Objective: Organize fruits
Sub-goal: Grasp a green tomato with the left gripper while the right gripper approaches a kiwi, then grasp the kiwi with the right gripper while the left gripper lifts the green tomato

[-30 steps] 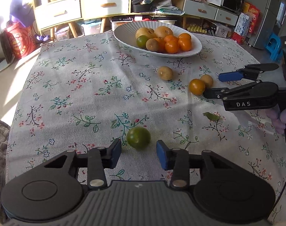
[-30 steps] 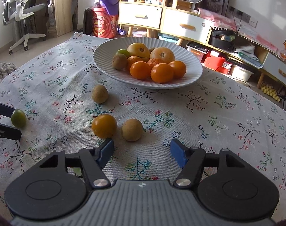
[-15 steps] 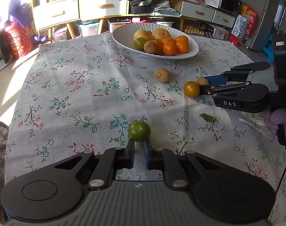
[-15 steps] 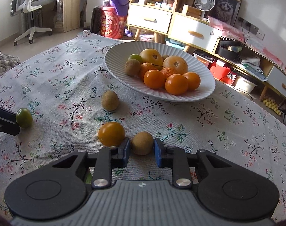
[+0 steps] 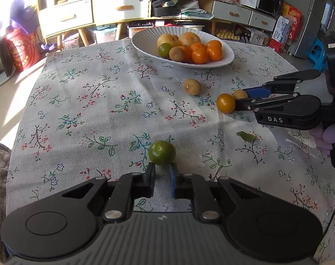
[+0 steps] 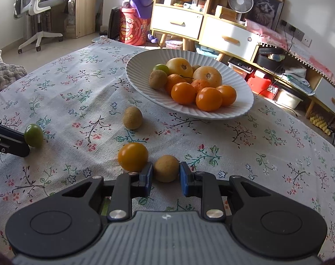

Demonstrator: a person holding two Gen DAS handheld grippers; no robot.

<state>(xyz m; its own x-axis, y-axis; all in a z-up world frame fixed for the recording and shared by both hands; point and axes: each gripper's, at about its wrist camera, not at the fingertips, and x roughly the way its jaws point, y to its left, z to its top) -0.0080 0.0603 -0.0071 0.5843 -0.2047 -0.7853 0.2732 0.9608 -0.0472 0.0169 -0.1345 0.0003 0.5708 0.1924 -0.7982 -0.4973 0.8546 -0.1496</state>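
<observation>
**A:** Fruit check: your left gripper [image 5: 162, 172] is clamped on the green citrus [image 5: 161, 152], pads on both its sides, and it sits on the floral tablecloth [image 5: 96, 110] toward the near edge. It looks like it's resting on the cloth, though I can't tell for sure.

**B:** And your right gripper [image 6: 166, 175]?

**A:** Closed on the brown round fruit [image 6: 166, 168], blue pads pressing it from both sides. The orange one [image 6: 133, 156] is just beside it, touching the outside of your left-hand finger. Can't tell if the two fruits themselves touch.

**B:** Anything else loose?

**A:** One more brown fruit [image 6: 132, 118] lies on its own, between your grip and the plate. There's also a small green leaf [image 5: 246, 136] on the cloth, near your right tool.

**B:** Plate?

**A:** White ribbed plate [image 6: 141, 75] toward the far edge of the table, already piled with oranges, two big yellowish fruits, a brown one and a green one. In the left camera view your hand [image 5: 328, 135] shows on the right tool's handle.
</observation>
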